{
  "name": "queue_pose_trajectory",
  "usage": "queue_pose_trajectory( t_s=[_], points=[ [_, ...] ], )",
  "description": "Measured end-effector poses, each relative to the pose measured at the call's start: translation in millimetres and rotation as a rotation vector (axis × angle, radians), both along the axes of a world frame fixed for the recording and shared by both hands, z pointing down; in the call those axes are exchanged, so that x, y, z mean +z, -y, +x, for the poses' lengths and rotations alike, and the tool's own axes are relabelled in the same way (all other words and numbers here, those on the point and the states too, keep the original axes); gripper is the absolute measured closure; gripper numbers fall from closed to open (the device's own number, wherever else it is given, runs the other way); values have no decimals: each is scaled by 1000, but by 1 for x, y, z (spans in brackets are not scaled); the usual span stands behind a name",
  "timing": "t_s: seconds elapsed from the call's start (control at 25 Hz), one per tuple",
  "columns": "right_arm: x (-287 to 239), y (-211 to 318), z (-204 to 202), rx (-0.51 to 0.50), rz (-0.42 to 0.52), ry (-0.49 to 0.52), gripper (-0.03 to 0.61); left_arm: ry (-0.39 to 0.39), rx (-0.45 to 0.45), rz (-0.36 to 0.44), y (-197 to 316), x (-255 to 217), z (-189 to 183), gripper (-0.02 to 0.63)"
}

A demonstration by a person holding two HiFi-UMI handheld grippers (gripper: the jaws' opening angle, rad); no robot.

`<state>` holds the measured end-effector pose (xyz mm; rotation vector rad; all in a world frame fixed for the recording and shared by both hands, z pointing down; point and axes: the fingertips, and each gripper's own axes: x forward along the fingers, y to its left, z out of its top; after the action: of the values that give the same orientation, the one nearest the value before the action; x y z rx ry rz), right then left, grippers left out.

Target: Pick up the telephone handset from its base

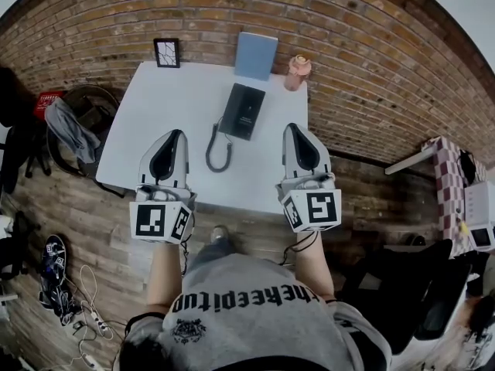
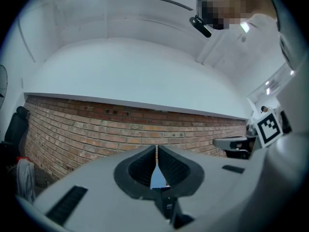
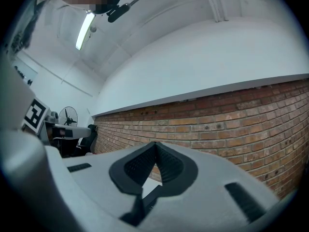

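A black telephone (image 1: 243, 110) lies on the white table (image 1: 178, 99) with its handset resting on the base and a coiled cord (image 1: 217, 148) trailing toward the near edge. My left gripper (image 1: 178, 132) hovers over the near left part of the table, shut and empty. My right gripper (image 1: 291, 127) hovers at the near right, also shut with nothing in it. Both sit short of the phone, one to each side. In the left gripper view the gripper (image 2: 156, 151) has its tips meeting before a brick wall; the right gripper (image 3: 155, 146) looks the same in the right gripper view.
At the table's far edge stand a small framed picture (image 1: 166, 52), a blue book (image 1: 256, 55) and a pink cup (image 1: 298, 72), all against the brick wall. A chair with grey cloth (image 1: 73, 126) is left of the table. Cables and shoes (image 1: 54, 273) lie on the floor.
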<state>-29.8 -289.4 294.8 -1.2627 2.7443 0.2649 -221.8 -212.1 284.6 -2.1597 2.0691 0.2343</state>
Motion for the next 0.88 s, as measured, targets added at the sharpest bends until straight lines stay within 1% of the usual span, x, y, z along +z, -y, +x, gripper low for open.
queue_pose_trajectory(
  t_s=[0.32,0.48,0.6,0.72,0.88],
  points=[
    [5,45,-38,39,-11,-12,575,-4,44,-26,55,9,-39,598],
    [15,63,-49,63,-31,-23,575,-15,116,-47,86,28,-46,598],
    [25,77,-54,81,-52,-28,575,-16,182,-109,110,51,-45,598],
    [37,88,-60,95,-79,-38,575,-26,256,-194,133,78,-41,597],
    [50,98,-67,105,-105,-60,575,-84,330,-304,161,116,-39,597]
  ],
)
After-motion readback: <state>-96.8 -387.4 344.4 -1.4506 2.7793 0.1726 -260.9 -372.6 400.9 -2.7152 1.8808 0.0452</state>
